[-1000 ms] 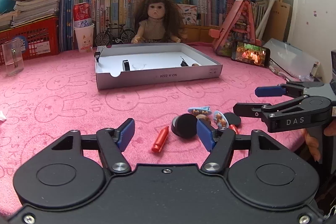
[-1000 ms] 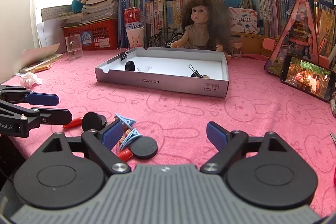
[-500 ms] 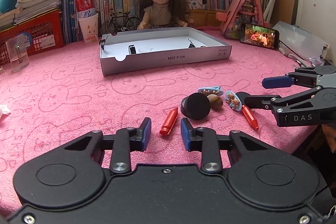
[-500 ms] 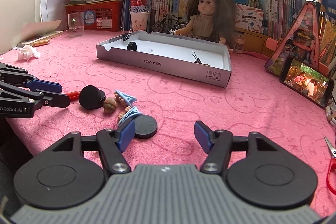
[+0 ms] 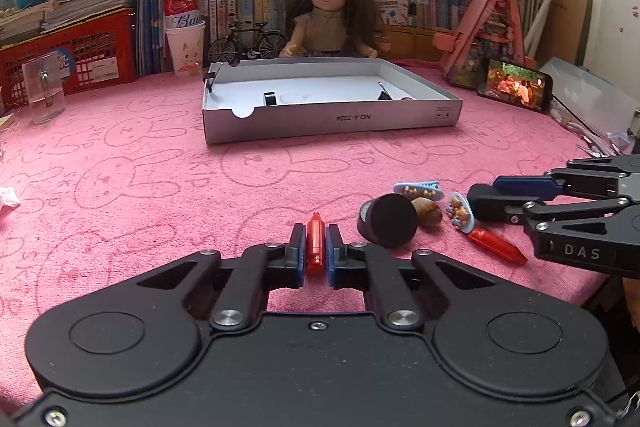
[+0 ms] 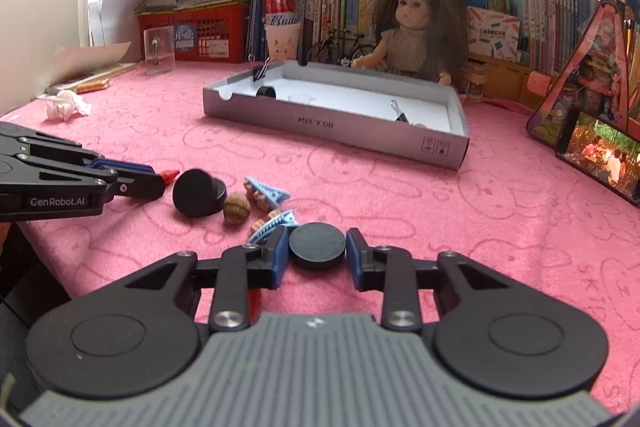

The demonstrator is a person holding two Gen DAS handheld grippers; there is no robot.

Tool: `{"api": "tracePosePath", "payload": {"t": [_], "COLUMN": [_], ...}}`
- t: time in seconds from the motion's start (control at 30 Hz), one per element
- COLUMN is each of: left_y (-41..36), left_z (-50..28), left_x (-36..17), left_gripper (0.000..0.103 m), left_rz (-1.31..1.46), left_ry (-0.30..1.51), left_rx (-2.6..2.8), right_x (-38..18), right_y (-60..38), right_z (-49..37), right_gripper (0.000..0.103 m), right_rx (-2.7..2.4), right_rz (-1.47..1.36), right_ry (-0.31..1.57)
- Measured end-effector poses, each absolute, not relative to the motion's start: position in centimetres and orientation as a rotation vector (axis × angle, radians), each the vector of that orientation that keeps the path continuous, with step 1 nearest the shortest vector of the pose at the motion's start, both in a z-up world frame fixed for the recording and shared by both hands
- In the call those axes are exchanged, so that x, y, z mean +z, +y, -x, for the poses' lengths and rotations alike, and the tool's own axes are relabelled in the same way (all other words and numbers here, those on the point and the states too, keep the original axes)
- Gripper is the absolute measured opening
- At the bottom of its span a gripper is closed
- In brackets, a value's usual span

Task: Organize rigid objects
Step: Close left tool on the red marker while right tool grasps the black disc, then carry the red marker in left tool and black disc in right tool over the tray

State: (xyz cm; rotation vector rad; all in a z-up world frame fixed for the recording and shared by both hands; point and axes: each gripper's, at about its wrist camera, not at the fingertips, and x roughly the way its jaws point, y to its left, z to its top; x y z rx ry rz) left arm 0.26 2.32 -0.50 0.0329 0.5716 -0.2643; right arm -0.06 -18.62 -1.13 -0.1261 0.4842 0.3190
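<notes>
The red crayon (image 5: 314,242) lies on the pink cloth (image 5: 160,187), long axis toward 12 o'clock, tip pointing at the box (image 5: 328,121). The left gripper (image 5: 314,247) is clamped on it. The right gripper (image 6: 317,250) is closing around the black disc (image 6: 317,243), pads not visibly pressing it.

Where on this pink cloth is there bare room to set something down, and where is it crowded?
Free: the wide stretch between the grey box and the near clutter, and the left side toward the clear cup. Crowded: near right, around the black disc, nut and blue clips.
</notes>
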Motion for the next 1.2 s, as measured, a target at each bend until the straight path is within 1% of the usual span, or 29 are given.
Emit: {"api": "tracePosePath", "payload": {"t": [0.27, 0.67, 0.93, 1.2], "left_y": [2.4, 1.5, 1.5, 2.0], "left_z": [-1.5, -4.6, -8.3, -13.5], "left_x": [0.8, 3.3, 4.6, 5.2], "left_gripper": [0.009, 0.009, 0.009, 0.009], "left_rz": [-0.017, -0.004, 0.03, 0.075], "left_ry": [0.535, 0.464, 0.442, 0.446], "left_rx": [-0.234, -0.224, -0.212, -0.176], "right_x": [0.4, 2.0, 3.1, 3.2], "right_y": [-19.5, -19.4, -20.6, -22.0], "right_z": [-1.2, -4.6, -8.5, -13.7], "right_gripper": [0.036, 0.036, 0.036, 0.036], "right_rx": [0.258, 0.173, 0.139, 0.121], "right_rz": [0.09, 0.063, -0.02, -0.128], "right_ry": [0.443, 0.442, 0.444, 0.499]}}
